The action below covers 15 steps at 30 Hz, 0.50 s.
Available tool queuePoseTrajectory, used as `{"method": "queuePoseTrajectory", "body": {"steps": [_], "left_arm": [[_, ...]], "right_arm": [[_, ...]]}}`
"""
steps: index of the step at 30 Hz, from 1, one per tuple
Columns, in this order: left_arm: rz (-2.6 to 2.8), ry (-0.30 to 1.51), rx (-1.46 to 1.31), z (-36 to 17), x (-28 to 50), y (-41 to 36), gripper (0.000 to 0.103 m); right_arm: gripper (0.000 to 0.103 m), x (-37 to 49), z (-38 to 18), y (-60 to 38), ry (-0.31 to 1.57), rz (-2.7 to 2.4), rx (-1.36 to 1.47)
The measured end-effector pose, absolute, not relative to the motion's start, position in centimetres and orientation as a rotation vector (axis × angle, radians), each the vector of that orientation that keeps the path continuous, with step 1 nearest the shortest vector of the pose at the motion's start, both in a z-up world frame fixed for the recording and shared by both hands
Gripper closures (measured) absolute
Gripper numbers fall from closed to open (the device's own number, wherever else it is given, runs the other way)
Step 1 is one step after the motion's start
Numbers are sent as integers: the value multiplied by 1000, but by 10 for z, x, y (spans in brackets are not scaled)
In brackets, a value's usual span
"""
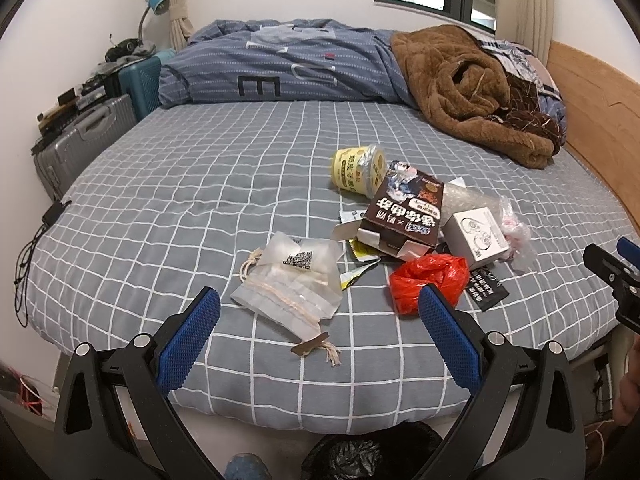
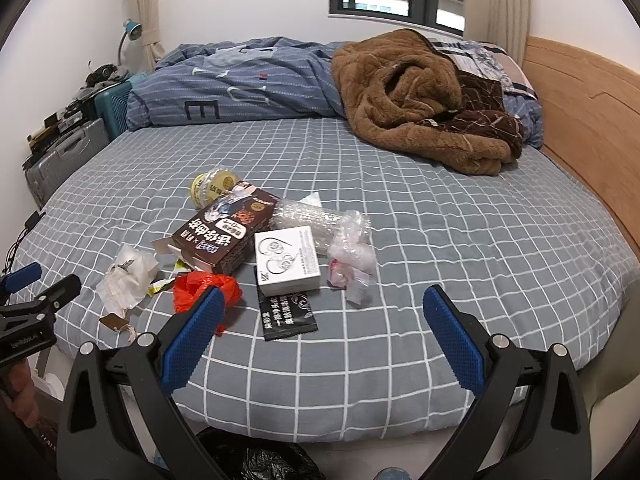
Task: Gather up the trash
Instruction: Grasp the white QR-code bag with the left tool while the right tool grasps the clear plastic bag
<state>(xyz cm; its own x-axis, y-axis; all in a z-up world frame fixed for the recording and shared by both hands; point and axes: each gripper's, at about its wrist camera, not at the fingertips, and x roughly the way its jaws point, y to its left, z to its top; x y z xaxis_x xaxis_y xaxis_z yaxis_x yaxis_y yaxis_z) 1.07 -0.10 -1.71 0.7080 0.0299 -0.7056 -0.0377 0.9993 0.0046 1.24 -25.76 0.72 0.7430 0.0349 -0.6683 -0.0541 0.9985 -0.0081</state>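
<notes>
- Bed (image 1: 200, 184): we log a grey checked sheet, with a brown fleece blanket (image 1: 472, 96) at the headboard end.
- Trash, clustered mid-bed: yellow cup (image 1: 356, 170), brown carton (image 1: 404, 212), white box (image 2: 287, 258), red plastic bag (image 1: 430, 280), black sachet (image 2: 289, 314), drawstring pouch (image 1: 292, 280).
- Left claw (image 1: 320, 320): wide open, empty, above the near bed edge.
- Right claw (image 2: 324, 322): wide open, empty.

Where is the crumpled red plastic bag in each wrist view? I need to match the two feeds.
Left wrist view: the crumpled red plastic bag lies right of centre, just behind the left gripper's right fingertip.
Right wrist view: it lies left of centre, behind the right gripper's left fingertip.
Shared landmark: the dark brown printed carton, directly behind the bag in both.
</notes>
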Motion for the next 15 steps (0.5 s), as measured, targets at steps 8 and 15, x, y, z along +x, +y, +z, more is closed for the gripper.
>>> {"method": "queuePoseTrajectory", "body": {"steps": [8, 15], "left_arm": [[57, 853, -18, -50, 41, 18, 6], [67, 915, -17, -79, 70, 29, 7]], "right_arm": [[7, 44, -12, -228, 759, 96, -75], [8, 83, -44, -247, 817, 59, -68]]}}
